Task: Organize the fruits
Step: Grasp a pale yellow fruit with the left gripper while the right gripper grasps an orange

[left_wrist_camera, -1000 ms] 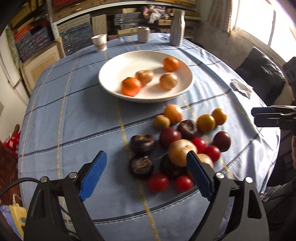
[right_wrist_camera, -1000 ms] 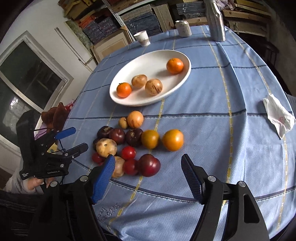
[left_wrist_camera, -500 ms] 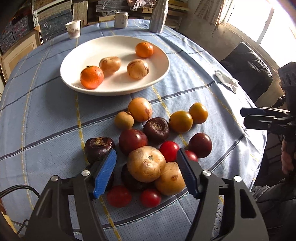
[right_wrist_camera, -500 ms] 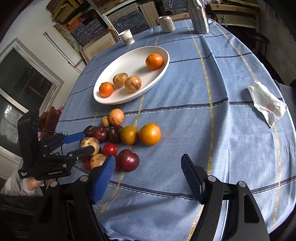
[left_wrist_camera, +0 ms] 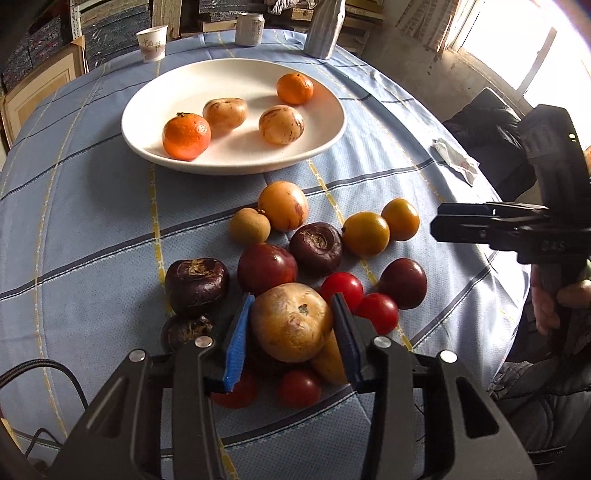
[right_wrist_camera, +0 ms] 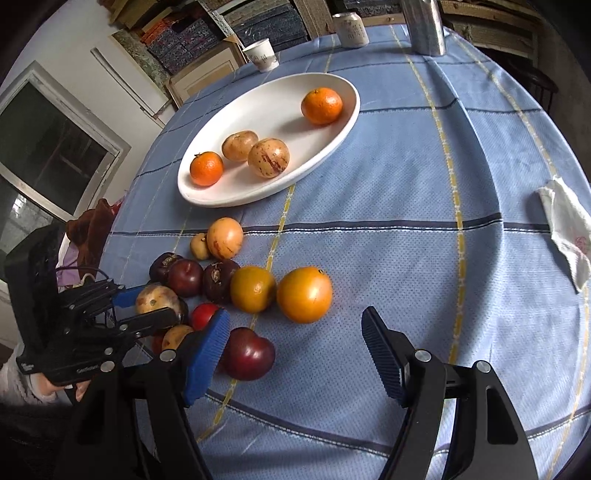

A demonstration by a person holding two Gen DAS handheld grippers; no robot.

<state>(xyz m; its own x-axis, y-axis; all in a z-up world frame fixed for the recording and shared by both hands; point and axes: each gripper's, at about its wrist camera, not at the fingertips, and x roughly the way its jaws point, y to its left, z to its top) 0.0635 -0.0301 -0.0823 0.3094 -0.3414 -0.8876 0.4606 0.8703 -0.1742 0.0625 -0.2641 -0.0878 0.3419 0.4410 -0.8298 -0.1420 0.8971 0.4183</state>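
Loose fruits [left_wrist_camera: 314, 251] heaped on a round desk [left_wrist_camera: 92, 206] under blue checked cloth, shelves behind.
White oval plate [left_wrist_camera: 332, 122] holds two oranges and two tan fruits. Left claw [left_wrist_camera: 291, 325], jaws just closing, clamps the round tan speckled fruit [left_wrist_camera: 291, 321], stem scar up; right claw [right_wrist_camera: 295, 347] gapes empty beside a dark red plum [right_wrist_camera: 247, 354].

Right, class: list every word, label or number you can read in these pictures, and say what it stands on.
Nothing reads clearly.
Paper cup: red marks, too blurred.
Can: print, too small.
Left gripper: white lettering on its body, illegible.
Napkin: faint red mark, unreadable.
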